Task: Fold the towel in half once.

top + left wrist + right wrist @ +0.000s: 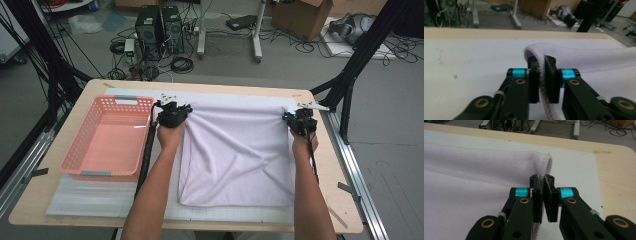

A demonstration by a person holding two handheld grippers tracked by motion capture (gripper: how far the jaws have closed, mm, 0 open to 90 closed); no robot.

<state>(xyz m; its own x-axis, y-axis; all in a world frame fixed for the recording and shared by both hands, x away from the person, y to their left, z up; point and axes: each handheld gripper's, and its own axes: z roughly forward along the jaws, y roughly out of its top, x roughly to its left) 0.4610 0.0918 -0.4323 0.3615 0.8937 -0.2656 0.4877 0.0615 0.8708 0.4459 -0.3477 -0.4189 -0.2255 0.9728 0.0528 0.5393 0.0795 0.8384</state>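
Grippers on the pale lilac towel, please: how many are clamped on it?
2. The left gripper pinches the pale lilac fleece towel's far left corner beside the pink plastic basket; the right gripper pinches its far right corner.

Readable text: none on any surface.
Labels, brands, numbers, signs: none legible; the equipment on the floor beyond the table (60, 200) is too small and blurred to read.

Grey floor (400, 165) strewn with cables (181, 64), computer towers (160, 27), cardboard box (305, 17).
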